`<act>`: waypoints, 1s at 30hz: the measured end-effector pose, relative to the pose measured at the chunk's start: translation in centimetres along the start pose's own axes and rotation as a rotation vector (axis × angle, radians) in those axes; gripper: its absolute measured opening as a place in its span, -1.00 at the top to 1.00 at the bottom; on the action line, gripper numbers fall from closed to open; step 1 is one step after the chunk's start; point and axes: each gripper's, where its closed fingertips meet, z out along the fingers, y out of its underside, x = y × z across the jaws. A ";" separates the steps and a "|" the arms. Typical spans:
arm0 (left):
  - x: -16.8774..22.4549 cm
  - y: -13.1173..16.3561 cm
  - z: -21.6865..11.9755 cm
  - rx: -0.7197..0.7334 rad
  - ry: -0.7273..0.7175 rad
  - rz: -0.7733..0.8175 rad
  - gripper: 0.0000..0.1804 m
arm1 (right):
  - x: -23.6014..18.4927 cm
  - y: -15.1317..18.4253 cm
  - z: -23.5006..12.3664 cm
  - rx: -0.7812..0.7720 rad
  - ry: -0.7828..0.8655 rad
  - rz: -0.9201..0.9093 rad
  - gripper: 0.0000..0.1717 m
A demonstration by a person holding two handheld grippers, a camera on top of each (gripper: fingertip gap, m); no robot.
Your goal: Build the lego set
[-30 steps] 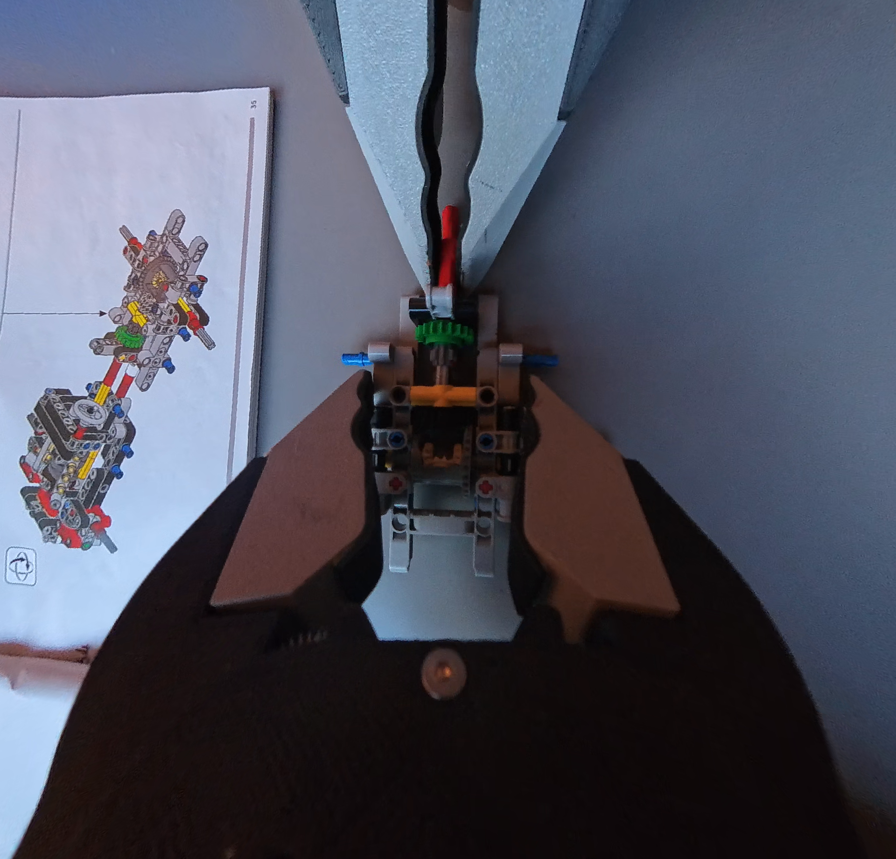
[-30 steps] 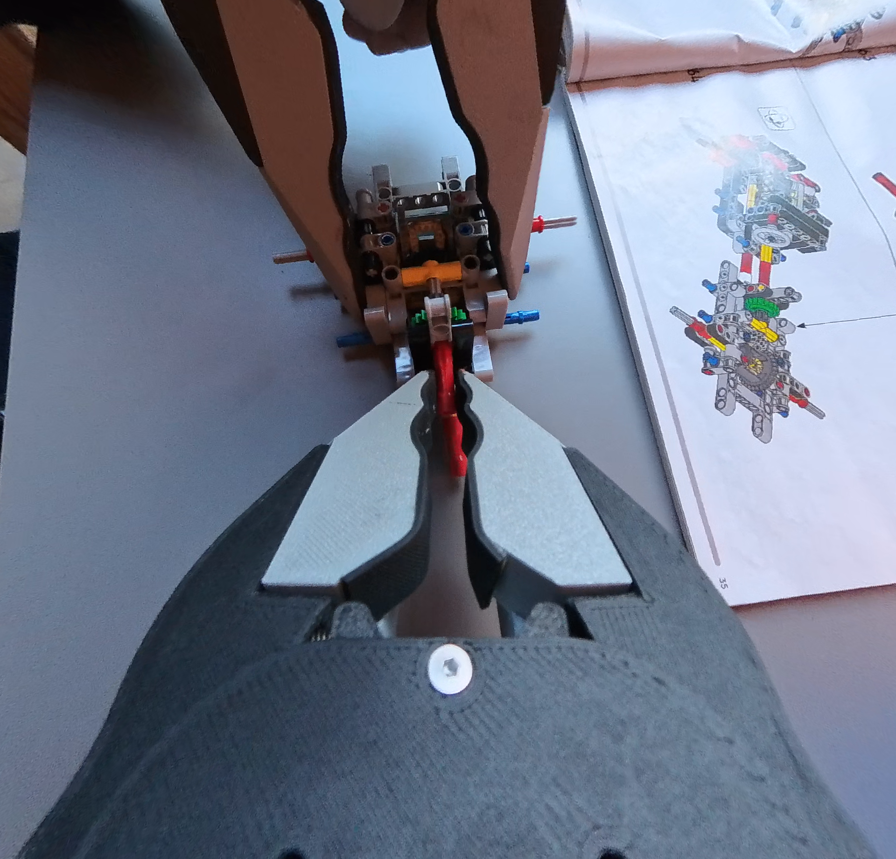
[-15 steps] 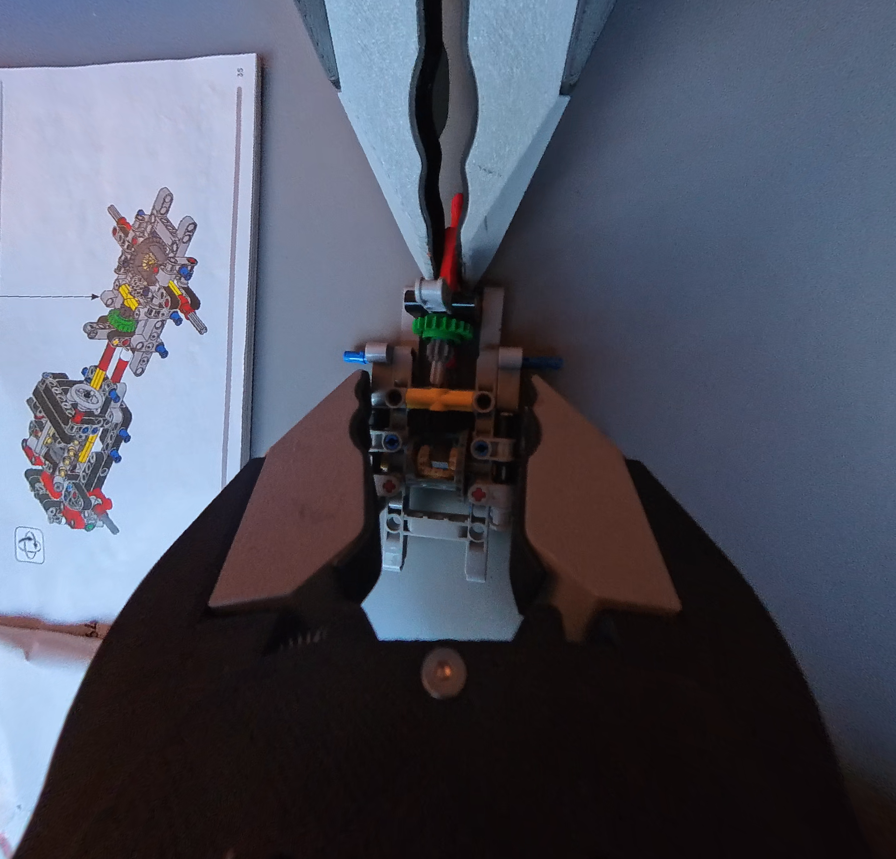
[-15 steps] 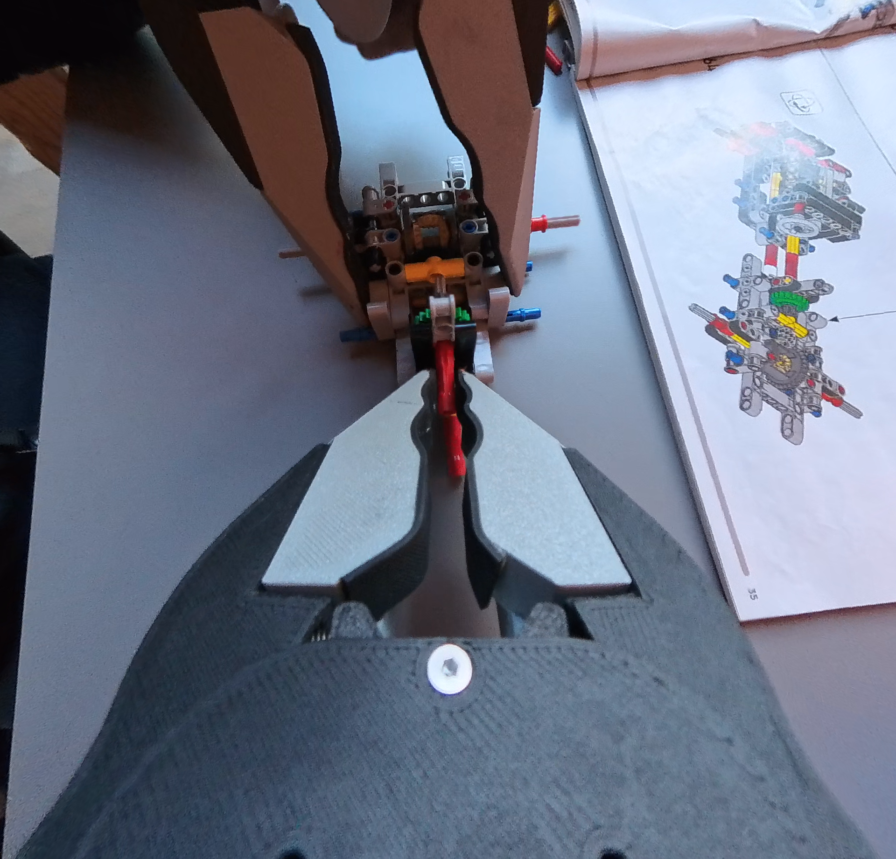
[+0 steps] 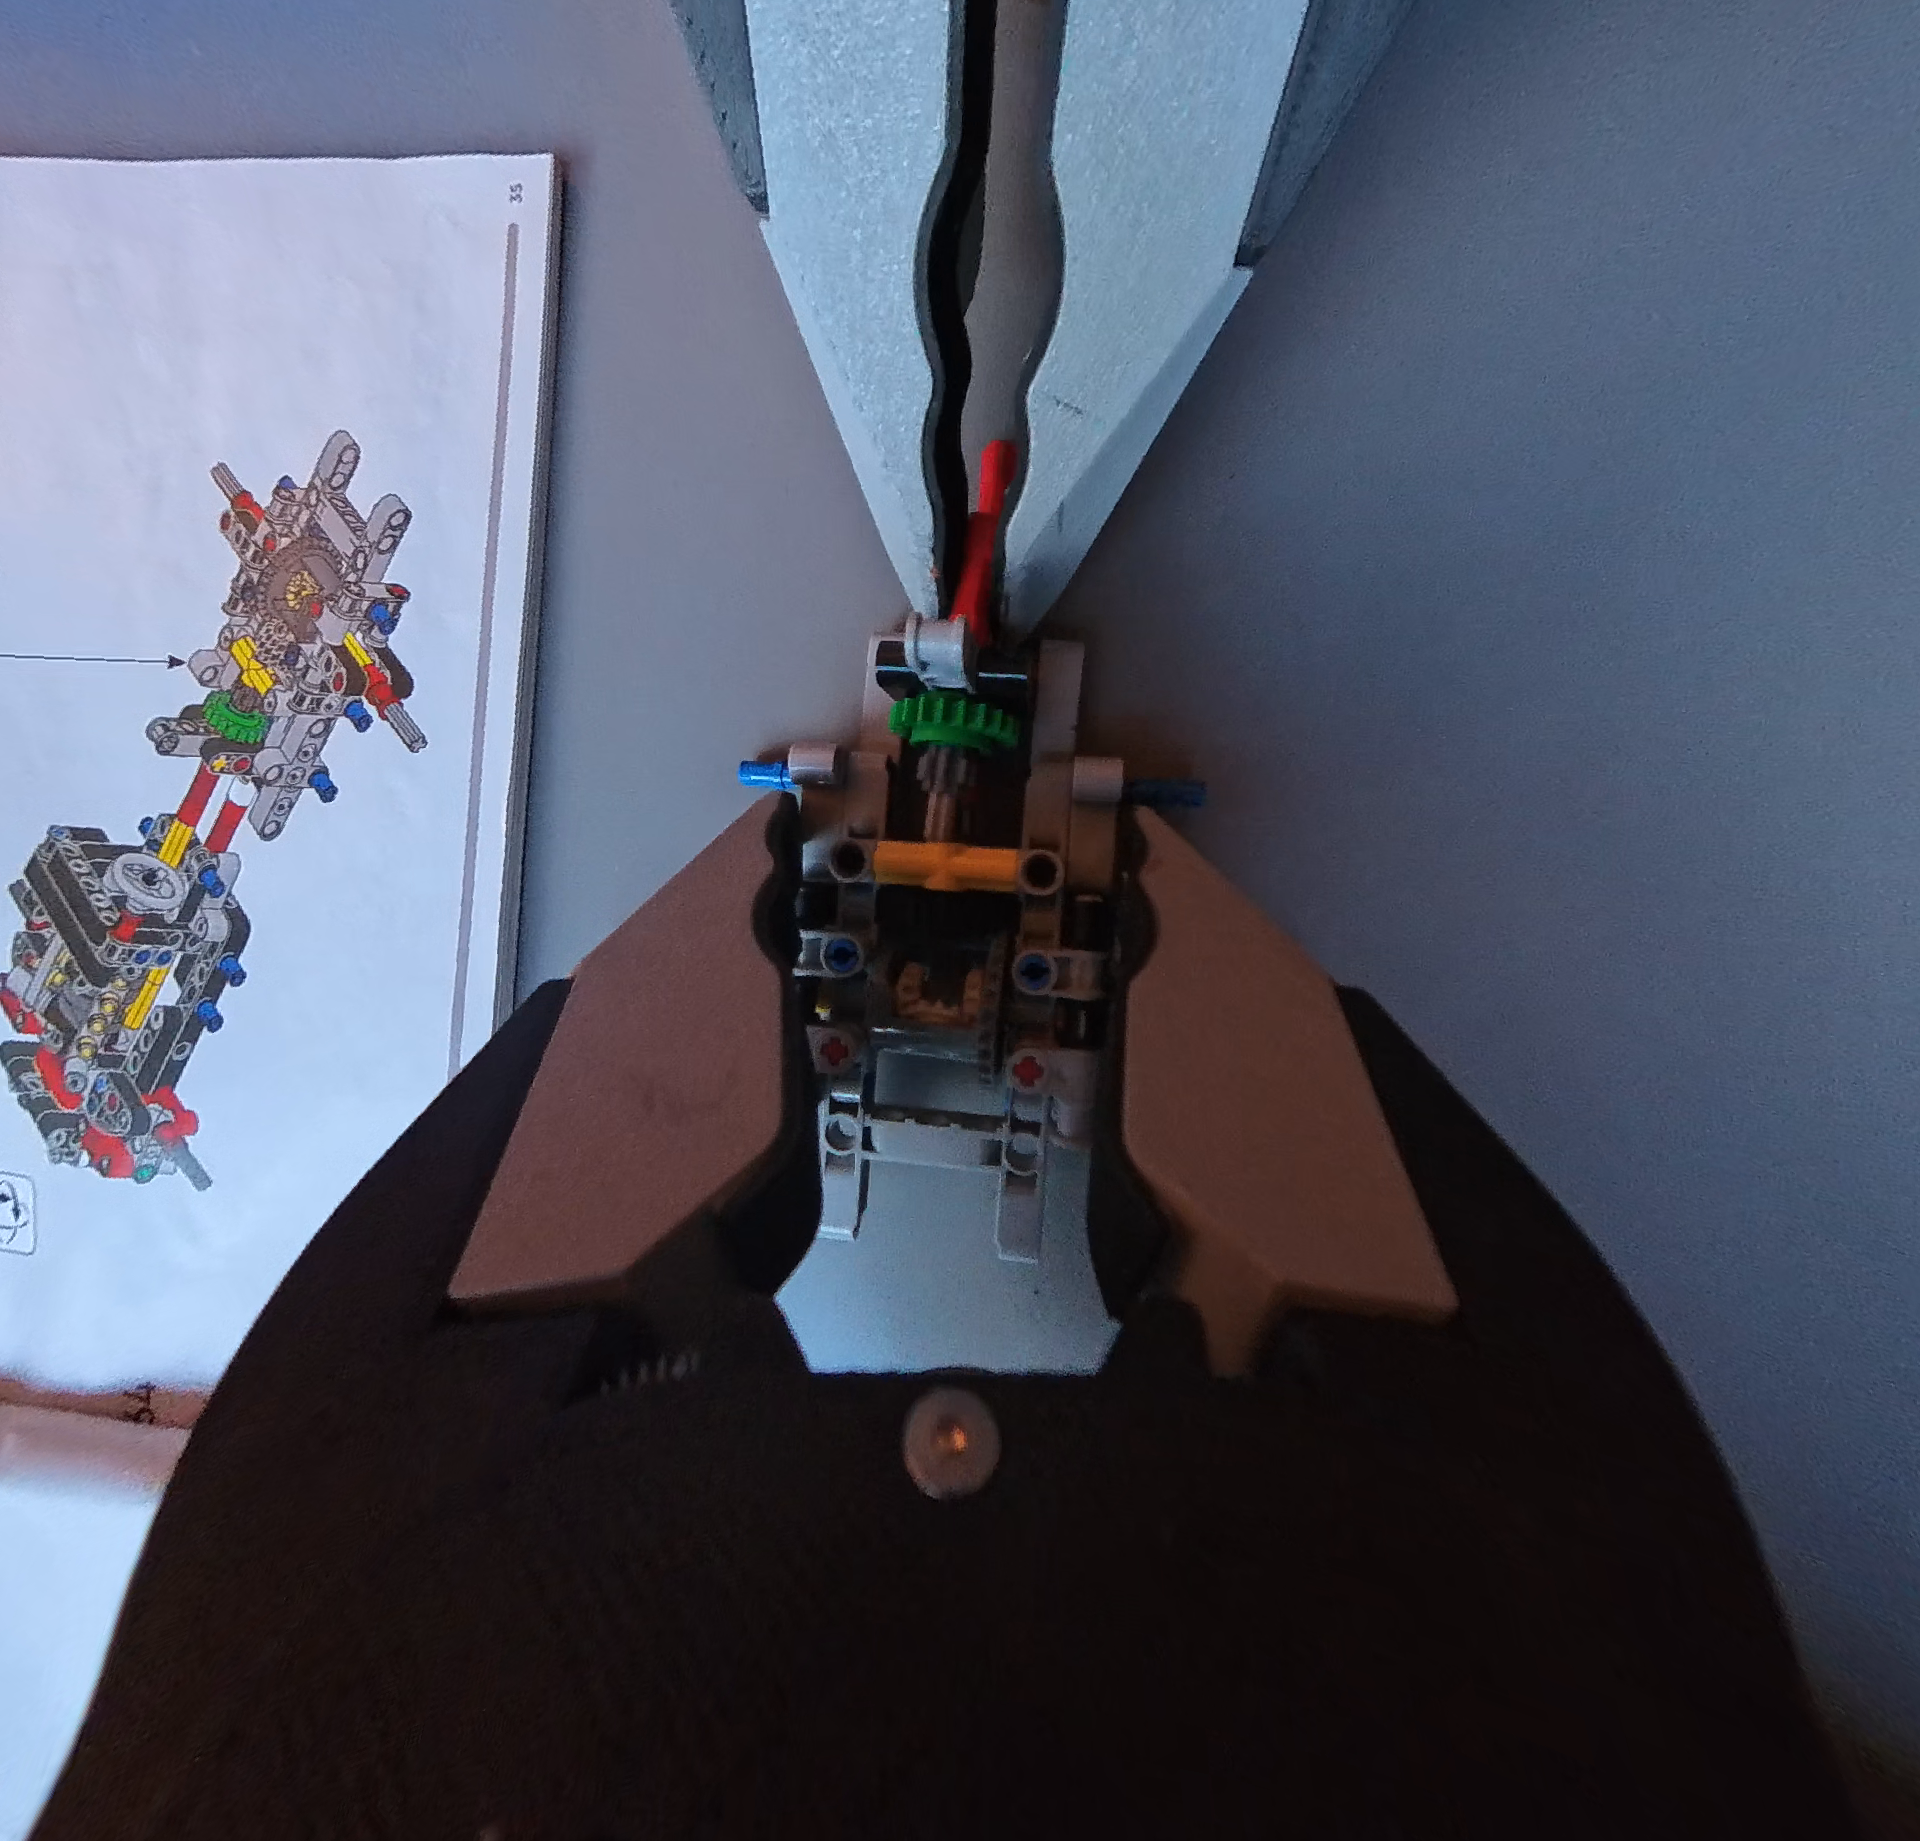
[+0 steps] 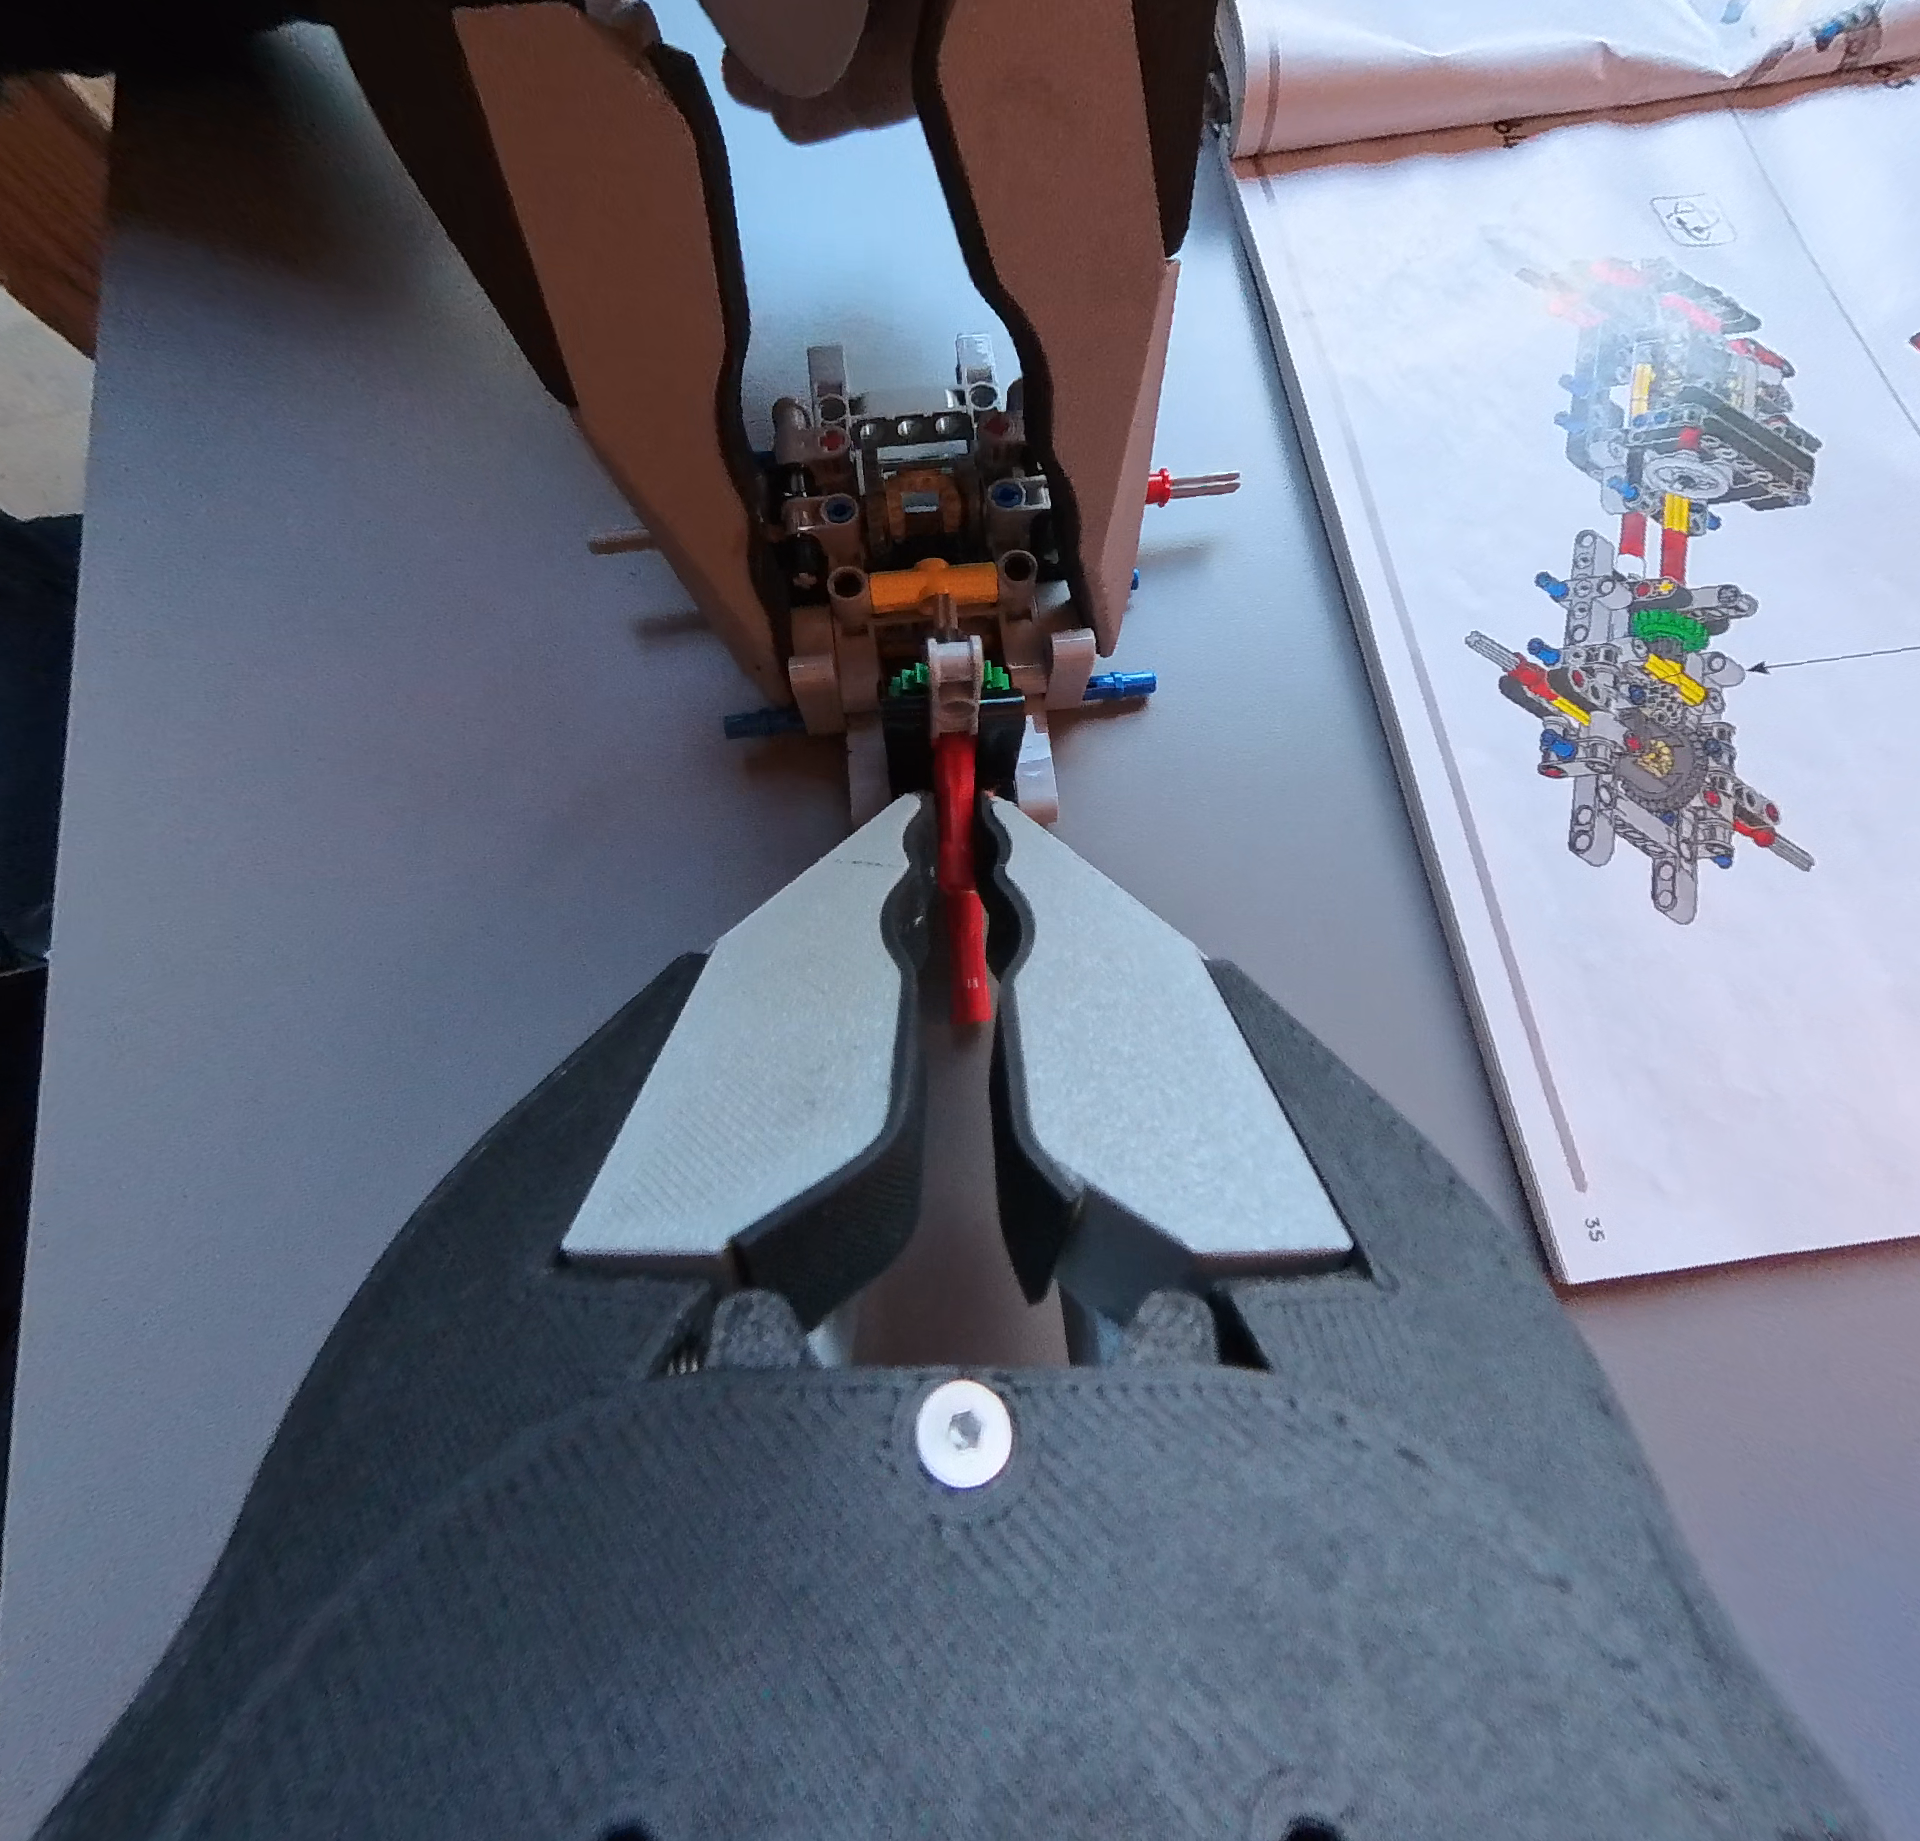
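- The right gripper (image 6: 958, 815) has its grey fingers closed tight on a red axle (image 6: 961, 918), whose far end meets a grey connector (image 6: 956, 695).
- Beyond, the left gripper (image 5: 956, 856) clamps a brick assembly (image 5: 951, 918) by its sides on the grey table (image 6: 364, 752); the pad contact is in shadow.
- An instruction booklet (image 6: 1558, 648) lies beside it, cut off at the frame edge.
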 end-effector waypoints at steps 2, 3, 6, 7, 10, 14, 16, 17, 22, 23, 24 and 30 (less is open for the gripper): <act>-0.1 0.0 0.0 -0.008 -0.013 0.001 0.38 | 0.1 0.0 0.0 -0.005 0.024 -0.022 0.96; -0.1 0.0 0.0 -0.008 -0.013 0.000 0.38 | 0.2 -0.1 0.0 -0.006 0.037 -0.036 0.96; -0.1 -0.1 -0.1 0.036 0.012 -0.009 0.37 | 0.3 -0.1 0.0 0.000 0.080 -0.110 0.96; -0.1 -0.2 -0.1 0.058 0.019 -0.015 0.37 | 0.3 -0.1 0.0 0.005 0.082 -0.110 0.96; 0.0 -0.3 -0.3 0.094 0.029 0.021 0.37 | 0.1 -0.1 0.0 0.020 0.038 -0.054 0.96; 0.0 -0.2 -0.4 0.139 0.058 0.035 0.37 | 0.0 -0.3 0.1 0.044 -0.005 0.017 0.96; -0.3 -0.3 -0.2 0.108 0.038 0.000 0.37 | 0.5 -0.2 0.1 0.037 0.023 0.034 0.96; -0.4 -0.2 0.0 0.071 0.017 -0.013 0.37 | 0.7 -0.2 0.2 0.025 0.047 0.024 0.96; -0.5 0.5 -0.1 -0.045 -0.016 -0.036 0.37 | 0.8 -0.5 0.3 -0.005 0.200 -0.220 0.96; -0.3 0.6 -0.2 -0.065 -0.010 -0.020 0.37 | 0.6 -0.6 0.3 0.000 0.203 -0.254 0.97; -0.1 0.7 -0.2 -0.084 -0.005 0.005 0.37 | 0.3 -0.6 0.4 0.016 0.189 -0.269 0.97; 0.4 -0.1 -0.8 0.030 0.113 -0.027 0.22 | -0.1 -0.8 -0.1 0.082 -0.062 -0.018 0.97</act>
